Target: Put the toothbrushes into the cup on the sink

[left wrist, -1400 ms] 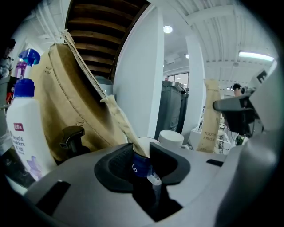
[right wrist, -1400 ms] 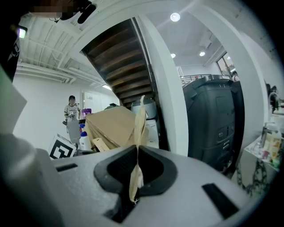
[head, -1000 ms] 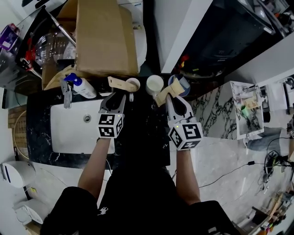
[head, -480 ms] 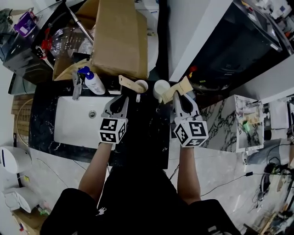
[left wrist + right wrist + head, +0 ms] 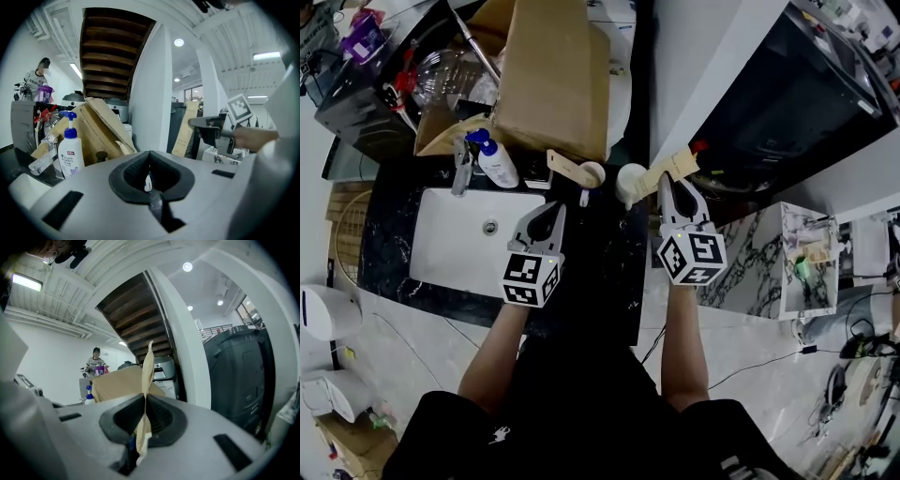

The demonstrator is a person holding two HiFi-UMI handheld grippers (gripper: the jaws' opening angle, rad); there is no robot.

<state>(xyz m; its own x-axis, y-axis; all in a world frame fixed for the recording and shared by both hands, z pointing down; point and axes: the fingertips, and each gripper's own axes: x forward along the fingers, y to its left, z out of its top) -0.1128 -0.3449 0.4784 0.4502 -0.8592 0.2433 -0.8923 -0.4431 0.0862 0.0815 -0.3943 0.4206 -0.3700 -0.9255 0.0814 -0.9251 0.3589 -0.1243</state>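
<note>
Head view shows two beige paper-wrapped toothbrushes, one in a white cup, the other toothbrush clamped by the right gripper; the left gripper has just closed its jaws.

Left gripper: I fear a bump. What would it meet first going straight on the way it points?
Probably the white pillar, centred beyond the left gripper in its own view; the cardboard box stands just left of that line. Depth is unclear.

Left gripper: jaws have just been closing, pads now together, nothing between them. Right gripper: jaws clamped on a toothbrush. Both forearms bare, stretched forward side by side, grippers well apart, both pointing away from the body.
</note>
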